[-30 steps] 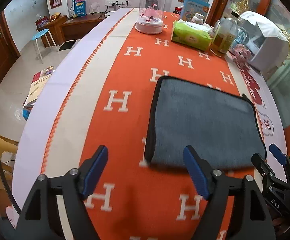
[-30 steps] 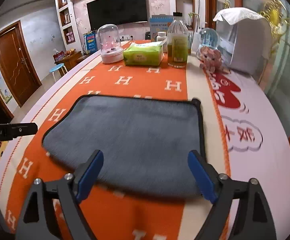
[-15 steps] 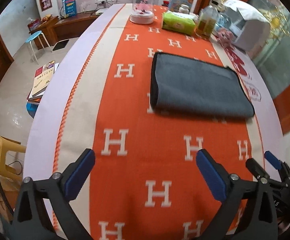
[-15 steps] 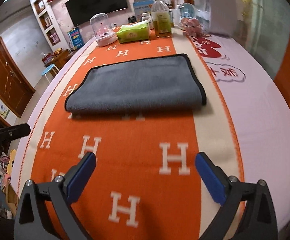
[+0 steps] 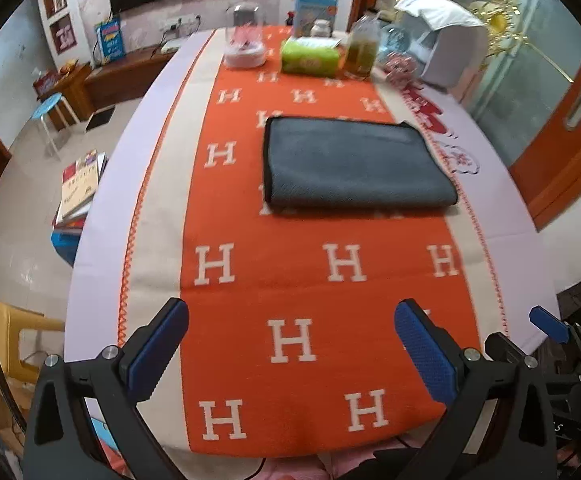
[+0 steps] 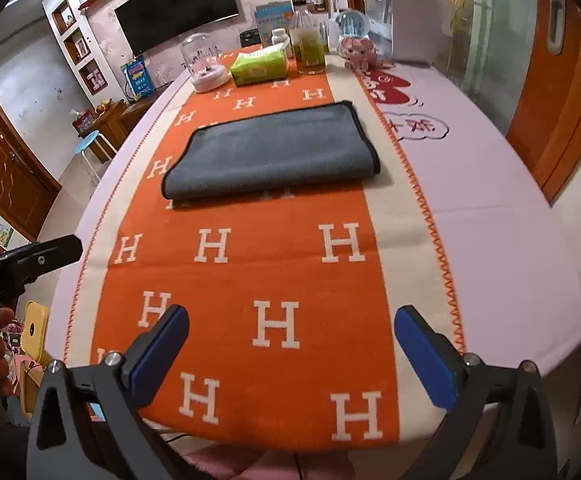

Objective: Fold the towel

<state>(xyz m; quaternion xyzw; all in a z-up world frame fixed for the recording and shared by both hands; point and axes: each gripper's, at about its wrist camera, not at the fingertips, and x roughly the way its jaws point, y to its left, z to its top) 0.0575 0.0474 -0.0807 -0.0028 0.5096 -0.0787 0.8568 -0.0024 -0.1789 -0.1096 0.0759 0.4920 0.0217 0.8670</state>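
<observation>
The left gripper (image 5: 290, 344) hangs over the near edge of the table (image 5: 102, 208), jaws spread wide and holding nothing; its blue pads (image 5: 158, 350) frame a white H on the orange runner (image 5: 310, 288); the right gripper (image 6: 290, 344) sits the same way — wide apart, empty — above the near end of the same runner (image 6: 274, 248); in the left view its blue tip shows at the lower right, and in the right view the left tool's black body juts in from the left edge. Further out, well clear of both tools, the towel (image 5: 354, 164) lies folded flat on the runner, a grey rectangle with a dark bound edge (image 6: 274, 152); its right side reaches the runner's cream border. Beyond it, at the far end — a glass dome (image 5: 244, 38), a green tissue pack (image 5: 310, 58), a bottle (image 5: 360, 48) of yellowish liquid, a pink toy (image 6: 358, 52) and a white appliance (image 6: 406, 20).
</observation>
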